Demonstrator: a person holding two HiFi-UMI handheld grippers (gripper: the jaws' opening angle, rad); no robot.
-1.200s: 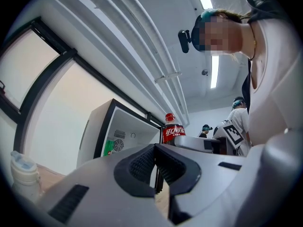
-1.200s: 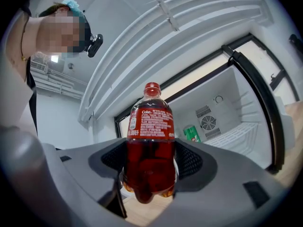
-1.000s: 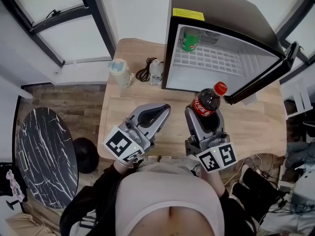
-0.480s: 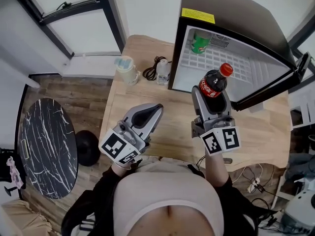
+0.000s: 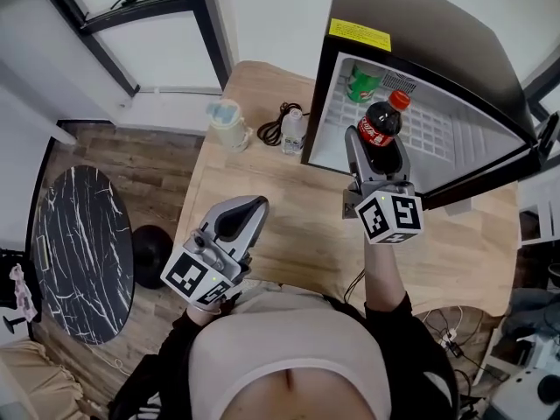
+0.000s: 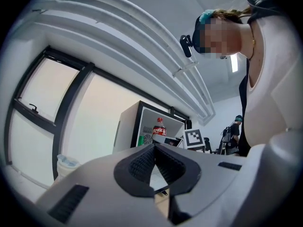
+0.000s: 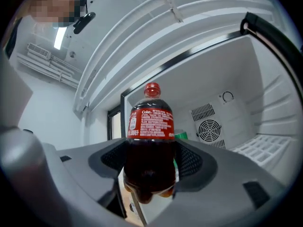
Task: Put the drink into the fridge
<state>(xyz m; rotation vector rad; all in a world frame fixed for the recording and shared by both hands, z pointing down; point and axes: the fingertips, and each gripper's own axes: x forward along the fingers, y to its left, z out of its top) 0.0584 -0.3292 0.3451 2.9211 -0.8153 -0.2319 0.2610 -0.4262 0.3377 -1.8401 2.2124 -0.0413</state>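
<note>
Left gripper (image 5: 238, 221): lower left, drawn back over the desk (image 5: 297, 221); fingers pressed together, empty.
Right gripper (image 5: 378, 156): fingers clamped on cola bottle (image 5: 381, 122), now carried up-frame to the open fridge (image 5: 420, 33) mouth, upper right.
Insertion likely next.

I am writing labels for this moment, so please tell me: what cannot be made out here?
1. Green bottle in the open black mini fridge: right gripper view, mostly hidden behind the red-capped dark cola bottle held by the right gripper.
2. Fridge door: head view, cut off by the right edge.
3. Small print on the red label: every view, too small to read.
</note>
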